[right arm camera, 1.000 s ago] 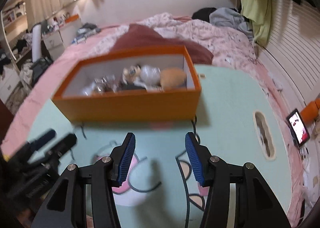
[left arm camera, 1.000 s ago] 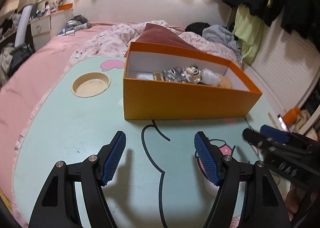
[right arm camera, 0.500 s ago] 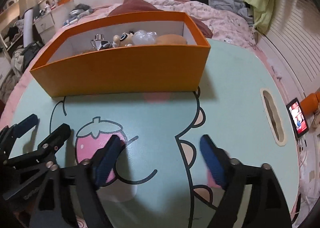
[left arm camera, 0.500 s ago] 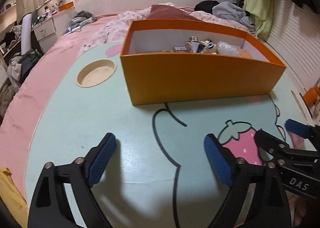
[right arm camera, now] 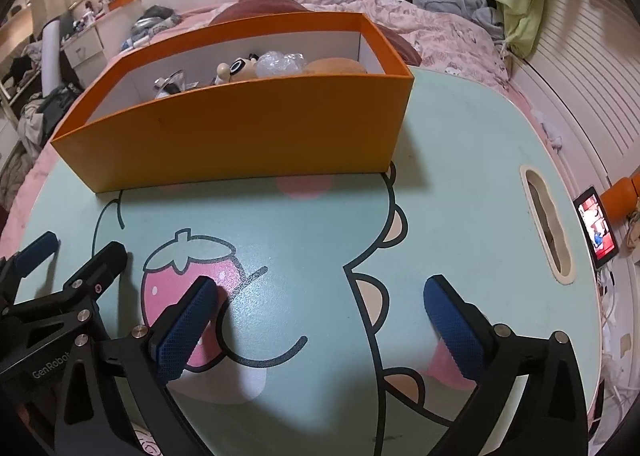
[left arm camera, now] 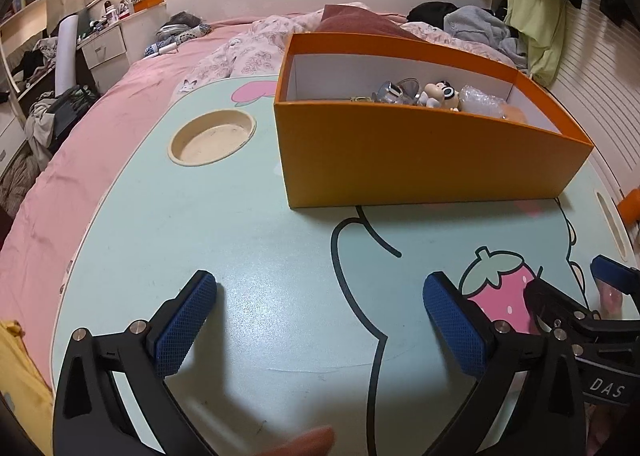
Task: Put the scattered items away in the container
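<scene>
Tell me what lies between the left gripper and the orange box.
Only bare tabletop with printed cartoon lines lies between left gripper and orange box, in the left wrist view.

A pale mint-green lap table printed with a cartoon outline and a pink strawberry fills the lower frame. A round cream cup recess sits at its upper left, a long cream slot at its right. Behind lies a bed with a pink sheet and a crumpled floral quilt. A lit phone screen glows at far right. A lime-green garment hangs at upper right.
</scene>
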### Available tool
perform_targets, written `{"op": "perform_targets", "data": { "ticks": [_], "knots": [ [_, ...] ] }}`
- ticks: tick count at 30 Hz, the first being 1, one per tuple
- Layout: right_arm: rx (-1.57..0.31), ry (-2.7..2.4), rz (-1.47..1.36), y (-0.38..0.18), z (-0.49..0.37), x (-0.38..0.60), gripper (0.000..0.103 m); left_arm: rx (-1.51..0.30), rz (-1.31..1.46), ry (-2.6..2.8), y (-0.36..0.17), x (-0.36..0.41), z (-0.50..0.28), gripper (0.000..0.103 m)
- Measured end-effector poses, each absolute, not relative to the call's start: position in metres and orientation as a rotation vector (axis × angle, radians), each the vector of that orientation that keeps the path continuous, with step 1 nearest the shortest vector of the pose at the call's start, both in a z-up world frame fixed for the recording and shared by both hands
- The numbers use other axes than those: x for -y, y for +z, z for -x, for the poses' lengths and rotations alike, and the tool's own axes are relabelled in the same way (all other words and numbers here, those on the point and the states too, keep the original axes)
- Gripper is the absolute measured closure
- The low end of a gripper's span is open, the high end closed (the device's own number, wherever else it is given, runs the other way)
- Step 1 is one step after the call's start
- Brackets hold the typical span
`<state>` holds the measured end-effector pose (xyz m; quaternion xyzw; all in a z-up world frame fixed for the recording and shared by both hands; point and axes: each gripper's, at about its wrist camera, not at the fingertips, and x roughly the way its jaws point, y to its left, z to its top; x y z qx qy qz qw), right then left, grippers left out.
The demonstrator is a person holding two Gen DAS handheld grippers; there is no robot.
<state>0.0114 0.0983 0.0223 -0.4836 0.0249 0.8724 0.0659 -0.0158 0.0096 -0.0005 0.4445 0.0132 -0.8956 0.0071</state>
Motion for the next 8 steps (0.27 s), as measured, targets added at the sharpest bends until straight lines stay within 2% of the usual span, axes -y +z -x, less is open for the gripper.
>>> {"op": "perform_targets", "data": {
  "ticks": [8],
  "knots": [
    [-0.073, 2.634, 1.458, 0.0213, -0.0123, -0.0969, 0.000, -0.040, -1.388, -2.806, -0.0005, -0.0090, 0.0151, 0.000]
  ]
}}
